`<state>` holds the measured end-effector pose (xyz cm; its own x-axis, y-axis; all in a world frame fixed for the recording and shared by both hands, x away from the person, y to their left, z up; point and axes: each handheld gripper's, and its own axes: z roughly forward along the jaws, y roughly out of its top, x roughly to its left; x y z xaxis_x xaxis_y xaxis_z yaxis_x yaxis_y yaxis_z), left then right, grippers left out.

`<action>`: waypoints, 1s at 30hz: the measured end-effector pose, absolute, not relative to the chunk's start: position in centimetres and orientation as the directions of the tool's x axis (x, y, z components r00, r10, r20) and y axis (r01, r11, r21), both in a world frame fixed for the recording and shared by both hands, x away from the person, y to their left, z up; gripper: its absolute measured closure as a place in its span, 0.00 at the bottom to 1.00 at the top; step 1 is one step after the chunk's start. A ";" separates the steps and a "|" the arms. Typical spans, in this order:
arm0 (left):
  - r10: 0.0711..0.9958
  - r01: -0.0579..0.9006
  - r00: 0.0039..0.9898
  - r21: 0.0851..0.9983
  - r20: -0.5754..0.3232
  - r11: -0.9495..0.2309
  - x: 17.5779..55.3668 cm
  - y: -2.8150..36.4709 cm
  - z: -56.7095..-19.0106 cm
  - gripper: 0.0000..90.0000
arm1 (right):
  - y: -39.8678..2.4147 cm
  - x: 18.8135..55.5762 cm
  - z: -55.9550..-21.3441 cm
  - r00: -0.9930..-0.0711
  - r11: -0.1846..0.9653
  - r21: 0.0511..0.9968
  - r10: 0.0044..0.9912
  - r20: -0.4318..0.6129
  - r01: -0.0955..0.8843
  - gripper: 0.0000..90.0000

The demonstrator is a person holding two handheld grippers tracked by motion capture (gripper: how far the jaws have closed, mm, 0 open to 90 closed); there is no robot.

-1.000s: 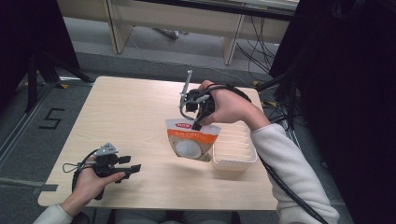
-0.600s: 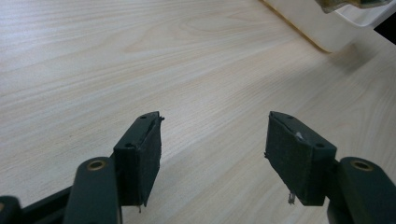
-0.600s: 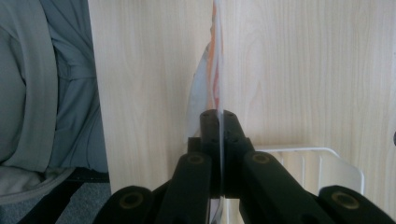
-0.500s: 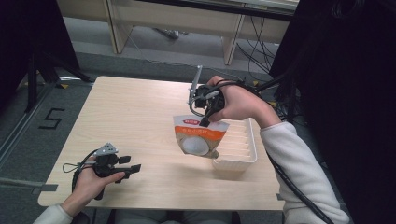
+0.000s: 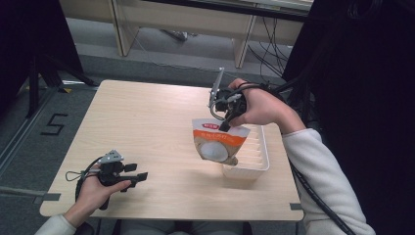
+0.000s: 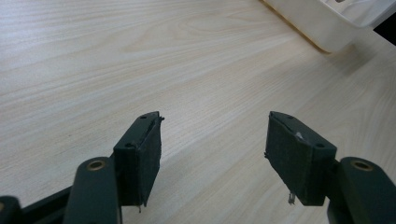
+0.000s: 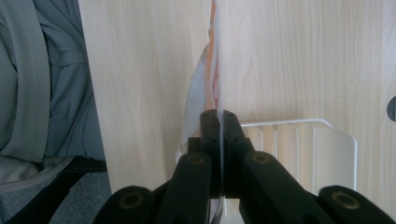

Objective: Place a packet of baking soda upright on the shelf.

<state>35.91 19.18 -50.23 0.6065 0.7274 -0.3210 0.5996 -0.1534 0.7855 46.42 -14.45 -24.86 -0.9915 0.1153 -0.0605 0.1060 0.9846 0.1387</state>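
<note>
Overhead, right claw (image 5: 226, 125) pinches orange-white pouch (image 5: 218, 143), its red label unreadable

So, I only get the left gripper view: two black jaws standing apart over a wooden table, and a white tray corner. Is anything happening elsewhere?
Observer: Yes. The right gripper holds an orange and white pouch by its top edge, in the air.
Operator: Where is the pouch hanging?
Observer: Over the left end of the white tray, clear of the table.
Operator: Is the pouch gripped firmly?
Observer: The right gripper view shows both jaws shut on its thin edge.
</note>
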 end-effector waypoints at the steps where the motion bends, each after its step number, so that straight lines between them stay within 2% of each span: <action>1: 0.727 0.600 0.607 0.785 -0.321 -0.153 35.9 19.2 -50.2 0.39 | -14.4 46.4 -24.9 -0.991 0.985 0.139 0.115 -0.060 0.106 1.00; 30: 0.730 0.602 0.604 0.783 -0.321 -0.153 35.9 19.2 -50.3 0.39 | -17.8 46.6 -24.6 -0.991 0.988 0.111 0.118 -0.068 0.110 1.00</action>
